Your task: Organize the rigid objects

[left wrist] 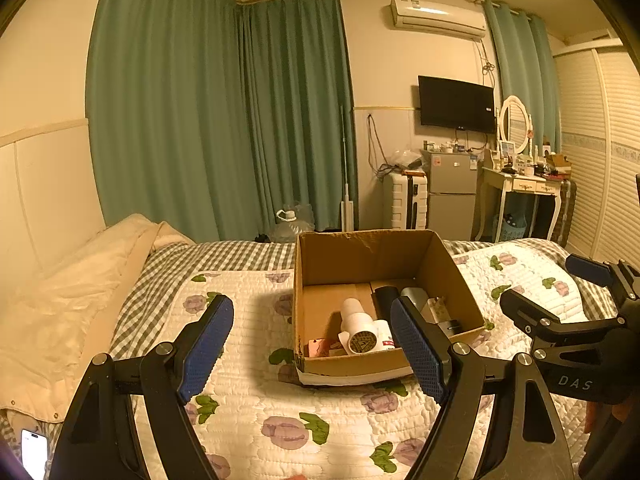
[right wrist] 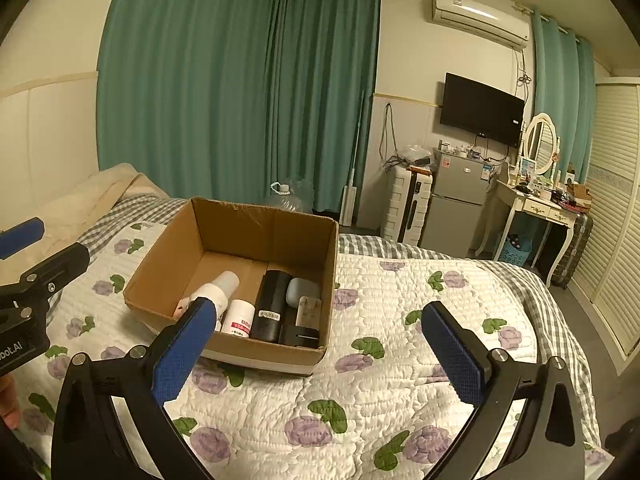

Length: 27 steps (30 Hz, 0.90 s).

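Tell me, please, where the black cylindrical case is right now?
The black cylindrical case lies inside the cardboard box on the bed, between a white red-labelled bottle on its left and a grey case on its right.

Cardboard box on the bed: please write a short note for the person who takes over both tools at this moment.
Left tool: open, holds nothing, above the quilt before the cardboard box.
Right tool: open, holds nothing, beside the box on its right.
In the box: a white bottle lying down, a smaller white bottle, a black case, a grey case and some small items.
Done: no loose item shows on the quilt.
Left: perhaps nothing; check the bed outside the views.
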Tool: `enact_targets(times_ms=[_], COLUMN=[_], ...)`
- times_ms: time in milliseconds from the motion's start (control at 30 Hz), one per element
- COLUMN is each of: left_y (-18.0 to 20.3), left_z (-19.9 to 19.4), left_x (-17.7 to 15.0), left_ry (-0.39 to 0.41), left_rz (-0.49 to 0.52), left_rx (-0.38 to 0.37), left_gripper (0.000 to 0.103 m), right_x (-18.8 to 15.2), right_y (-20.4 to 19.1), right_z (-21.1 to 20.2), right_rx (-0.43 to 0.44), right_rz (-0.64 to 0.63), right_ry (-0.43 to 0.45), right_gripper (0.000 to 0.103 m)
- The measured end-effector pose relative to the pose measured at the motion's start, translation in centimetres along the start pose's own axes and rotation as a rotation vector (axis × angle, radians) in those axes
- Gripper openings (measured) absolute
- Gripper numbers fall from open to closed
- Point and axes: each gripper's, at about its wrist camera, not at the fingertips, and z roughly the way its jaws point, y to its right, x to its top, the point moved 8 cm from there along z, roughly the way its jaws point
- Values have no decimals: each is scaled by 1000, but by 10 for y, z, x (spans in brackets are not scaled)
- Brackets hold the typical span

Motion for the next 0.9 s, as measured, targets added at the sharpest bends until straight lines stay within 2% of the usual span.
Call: enact_targets(times_ms=[900], left_y=[-1], left_z=[3], left_x=[-3], left_ry=[-9], left_rz=[-6], left_rx=[-8], left_gripper=[84], right_x=[-2], right_y=[-2], right_z=[2], right_rx=[0], right_rz=[-7], right_ry=[-5], right_gripper=[103])
